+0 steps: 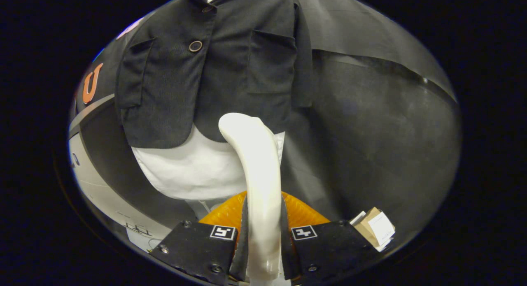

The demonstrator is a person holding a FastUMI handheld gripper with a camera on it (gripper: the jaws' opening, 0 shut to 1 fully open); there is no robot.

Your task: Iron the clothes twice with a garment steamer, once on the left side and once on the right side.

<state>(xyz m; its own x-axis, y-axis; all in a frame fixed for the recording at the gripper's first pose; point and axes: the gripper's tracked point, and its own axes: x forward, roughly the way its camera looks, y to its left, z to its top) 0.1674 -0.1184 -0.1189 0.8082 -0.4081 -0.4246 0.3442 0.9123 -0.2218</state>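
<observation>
Steamer [258, 170] handle clamped between fingers [263, 236] — head against dark jacket [214, 72] hem over white shirt [193, 170]; no legible writing.

Your one camera rides on the hand-held gripper [262, 232], looking forward and slightly upward along its fingers, close beneath the hanging jacket [214, 68].

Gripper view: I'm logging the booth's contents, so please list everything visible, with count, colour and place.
Jacket: one, black, hanging beyond the tool, with buttons and chest pockets.
Shirt: one, white, hanging under the jacket, its hem showing below.
Steamer handle: one, cream white, clamped between the fingers, curving up to the jacket's lower edge.
Orange part: one, ribbed, just behind the fingers, either side of the handle.
Cardboard tags: a small bundle, brown and white, right of the fingers.
Tool: one, shut on the steamer handle.
</observation>
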